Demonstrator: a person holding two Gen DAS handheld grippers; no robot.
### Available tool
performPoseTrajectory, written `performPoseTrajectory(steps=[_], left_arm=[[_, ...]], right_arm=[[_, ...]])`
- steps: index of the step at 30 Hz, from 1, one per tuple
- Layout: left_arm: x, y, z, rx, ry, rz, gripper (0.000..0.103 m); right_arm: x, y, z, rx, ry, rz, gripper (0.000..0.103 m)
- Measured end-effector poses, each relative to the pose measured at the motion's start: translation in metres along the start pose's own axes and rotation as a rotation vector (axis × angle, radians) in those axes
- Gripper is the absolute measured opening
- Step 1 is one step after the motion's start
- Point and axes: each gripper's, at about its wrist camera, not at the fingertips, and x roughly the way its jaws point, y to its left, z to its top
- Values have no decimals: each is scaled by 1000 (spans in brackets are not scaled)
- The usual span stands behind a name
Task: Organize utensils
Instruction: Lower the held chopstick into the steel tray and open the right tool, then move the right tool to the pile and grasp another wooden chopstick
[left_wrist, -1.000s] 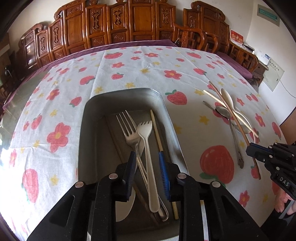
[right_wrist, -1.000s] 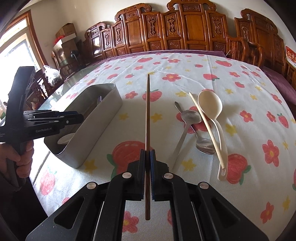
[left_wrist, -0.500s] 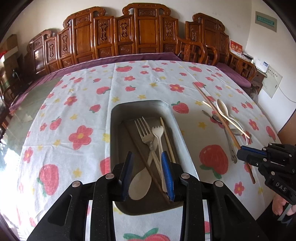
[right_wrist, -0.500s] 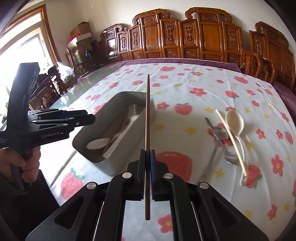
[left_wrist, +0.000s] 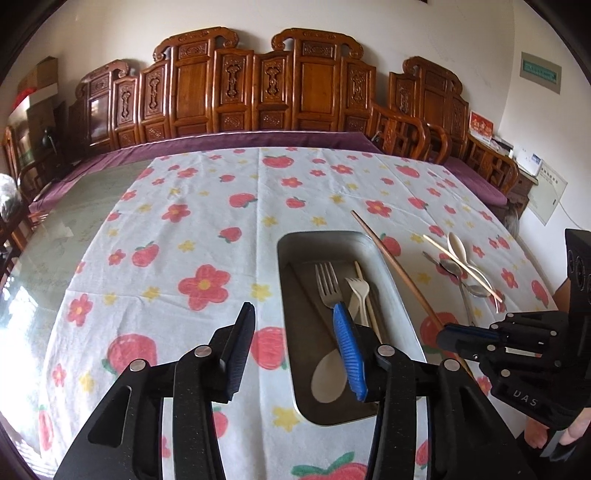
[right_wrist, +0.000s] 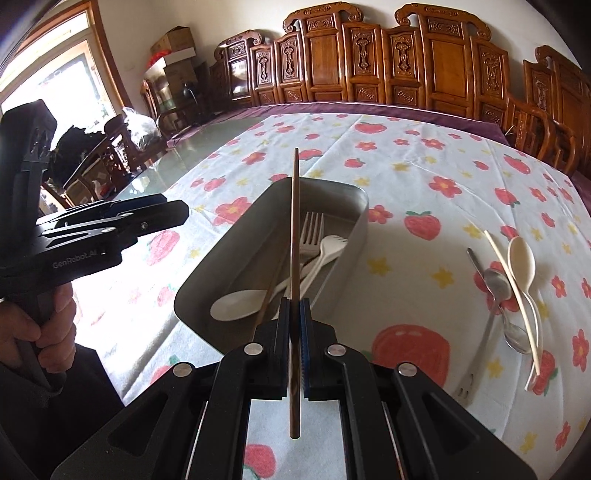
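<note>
A grey metal tray sits on the strawberry tablecloth. It holds a metal fork, a white plastic fork, a white spoon and a light chopstick. My right gripper is shut on a dark brown chopstick, held above the tray's right side. My left gripper is open and empty, above the tray's near left rim. It also shows in the right wrist view.
To the right of the tray lie metal spoons, a cream spoon and a light chopstick. Carved wooden chairs line the table's far edge. Bare glass tabletop lies at the left.
My right gripper has carried the brown chopstick left, from near the loose spoons to above the tray. My left gripper has drawn back and shifted left, staying open.
</note>
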Motion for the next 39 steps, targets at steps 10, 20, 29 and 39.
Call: performPoseTrajectory(steps=[10,20,29,39], left_arm=[[-9,23,5,-43,-38,11,67],[-5,37,5,-85,-35,32,71],[-2,36,4,-82,-30,37,71],[0,16,3,-61,-26,6,71]], right_arm=[[32,14,18,42,35,24,6],[60,16,21,109,72,30,6],[70,21,15,119,77,69,10],[17,-4,11,56,-18,42,10]])
